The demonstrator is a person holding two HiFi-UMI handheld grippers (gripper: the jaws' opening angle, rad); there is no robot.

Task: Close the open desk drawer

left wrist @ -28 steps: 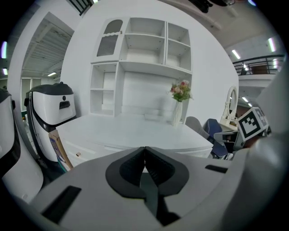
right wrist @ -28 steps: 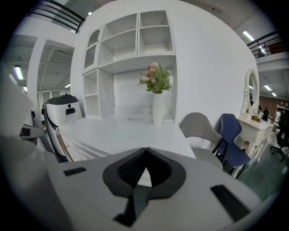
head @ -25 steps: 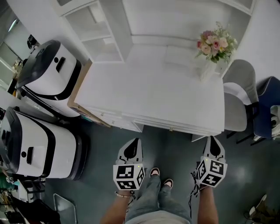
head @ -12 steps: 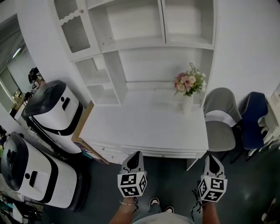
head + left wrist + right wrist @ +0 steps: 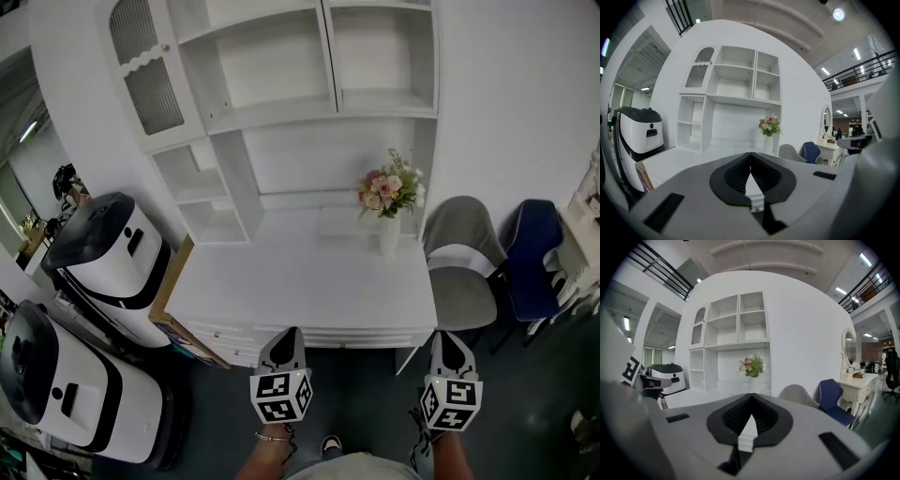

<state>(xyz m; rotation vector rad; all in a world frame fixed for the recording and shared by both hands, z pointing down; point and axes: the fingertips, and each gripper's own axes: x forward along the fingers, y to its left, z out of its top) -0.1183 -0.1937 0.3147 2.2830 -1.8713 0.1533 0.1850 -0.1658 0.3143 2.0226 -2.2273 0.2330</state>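
Observation:
A white desk (image 5: 309, 281) with a shelf hutch stands ahead of me. Its centre drawer (image 5: 349, 337) shows as a thin white band sticking out slightly under the front edge. Through the jaw gap in the left gripper view I see the drawer front (image 5: 753, 187) and a small gold knob (image 5: 756, 208). My left gripper (image 5: 289, 336) is just short of the desk's front edge, shut and empty. My right gripper (image 5: 448, 339) hangs past the desk's right front corner, also shut and empty. Both jaw pairs meet at their tips in the gripper views.
A vase of flowers (image 5: 386, 199) stands at the desk's back right. A grey chair (image 5: 457, 262) and a blue chair (image 5: 536, 253) stand to the right. Two white-and-black machines (image 5: 105, 248) (image 5: 66, 389) sit left of the desk, with a brown board (image 5: 169, 309) against its side.
The head view has tilted up and drawn back, so the hutch shelves show and the desk looks smaller. Both grippers stay low in the frame, still shut.

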